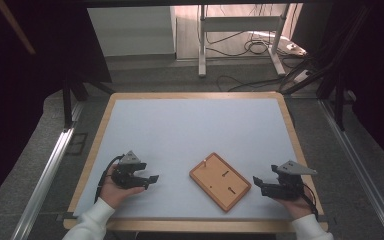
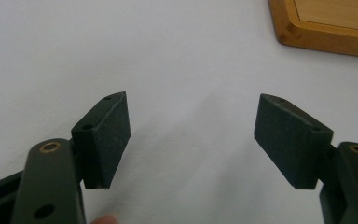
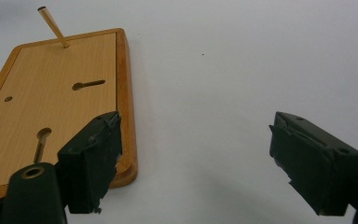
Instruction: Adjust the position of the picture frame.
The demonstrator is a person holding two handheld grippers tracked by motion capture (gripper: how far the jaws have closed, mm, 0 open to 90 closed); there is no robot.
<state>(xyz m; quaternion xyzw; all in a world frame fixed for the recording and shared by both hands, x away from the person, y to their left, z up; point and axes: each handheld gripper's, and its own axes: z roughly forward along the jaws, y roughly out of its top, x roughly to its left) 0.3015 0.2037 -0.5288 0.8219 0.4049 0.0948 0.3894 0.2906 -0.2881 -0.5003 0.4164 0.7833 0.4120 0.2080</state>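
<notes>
Covering table (image 1: 130, 120): white sheet | edge: wood | beyond: grey floor (image 1: 145, 80)

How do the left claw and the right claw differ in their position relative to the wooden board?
The left claw lies farther from the wooden board; the right claw sits close beside it. The left claw points rightward, the right claw leftward. Both are open and hold nothing.
</notes>
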